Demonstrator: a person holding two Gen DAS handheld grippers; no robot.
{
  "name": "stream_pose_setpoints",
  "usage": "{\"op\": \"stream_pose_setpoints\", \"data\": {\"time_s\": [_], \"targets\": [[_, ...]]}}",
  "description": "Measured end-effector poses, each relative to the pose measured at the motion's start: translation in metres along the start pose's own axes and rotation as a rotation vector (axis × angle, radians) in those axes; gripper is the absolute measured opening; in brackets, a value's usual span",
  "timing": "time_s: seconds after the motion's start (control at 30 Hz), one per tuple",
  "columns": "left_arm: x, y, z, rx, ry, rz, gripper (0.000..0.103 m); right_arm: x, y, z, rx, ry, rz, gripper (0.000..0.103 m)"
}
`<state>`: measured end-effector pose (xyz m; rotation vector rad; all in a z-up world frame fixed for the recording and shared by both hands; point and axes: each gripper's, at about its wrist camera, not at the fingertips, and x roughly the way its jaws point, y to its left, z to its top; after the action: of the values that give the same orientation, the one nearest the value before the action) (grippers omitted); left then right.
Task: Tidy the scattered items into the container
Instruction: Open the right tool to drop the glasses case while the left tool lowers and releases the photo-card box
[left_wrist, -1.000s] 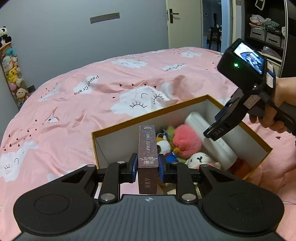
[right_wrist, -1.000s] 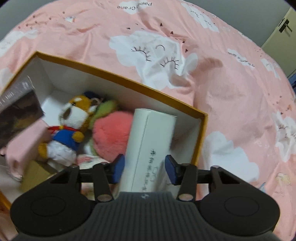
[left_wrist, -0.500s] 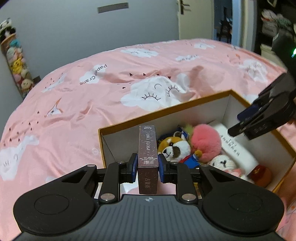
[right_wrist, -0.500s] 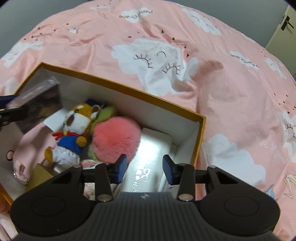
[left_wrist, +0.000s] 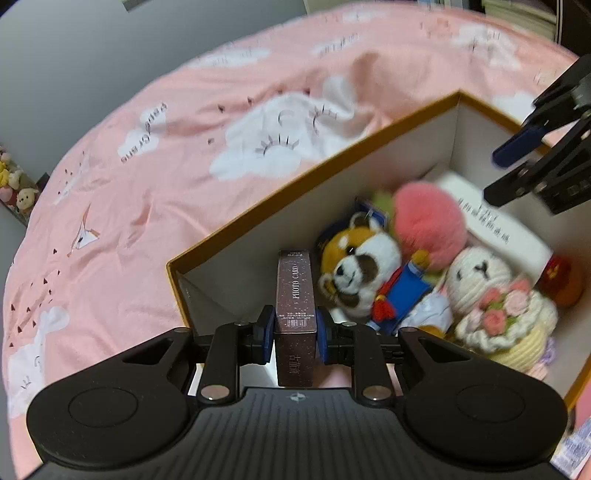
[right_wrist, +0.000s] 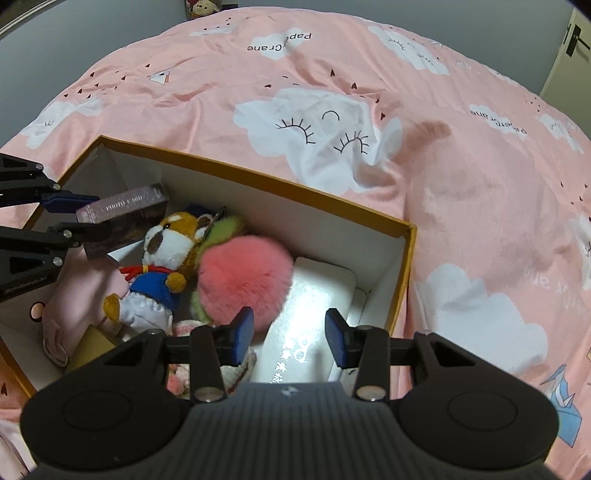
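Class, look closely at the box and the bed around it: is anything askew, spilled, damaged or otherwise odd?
Nothing stands out. The toys and the white box lie loosely inside the container, unspilled. The left gripper holds the photo card box over it.

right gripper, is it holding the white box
No, the right gripper hovers with open jaws above the white box, which lies in the cardboard box beside the pink pompom.

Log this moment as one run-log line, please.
left gripper: shut on photo card box, over container | right gripper: open, empty, above white box | phase: placing
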<state>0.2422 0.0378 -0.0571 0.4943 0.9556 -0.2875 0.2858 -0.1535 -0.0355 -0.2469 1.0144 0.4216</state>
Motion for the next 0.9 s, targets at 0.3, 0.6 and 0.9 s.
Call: {"op": "stream_pose_setpoints", "data": {"time_s": [0.3,0.6,0.9], "targets": [[0.007,-0.018,0.025,0.326,0.169,0.011,0.026,0.0,-0.004,-0.002,0.02,-0.017,0.034,0.046],[0.033,-0.035,0.041,0.527,0.314,0.027,0.027,0.0,-0.01,-0.004,0.034,-0.032,0.057,0.046],[0.041,-0.031,0.052,0.588,0.346,0.058,0.035,-0.002,-0.014,-0.007,0.028,-0.055,0.076,0.046]]}}
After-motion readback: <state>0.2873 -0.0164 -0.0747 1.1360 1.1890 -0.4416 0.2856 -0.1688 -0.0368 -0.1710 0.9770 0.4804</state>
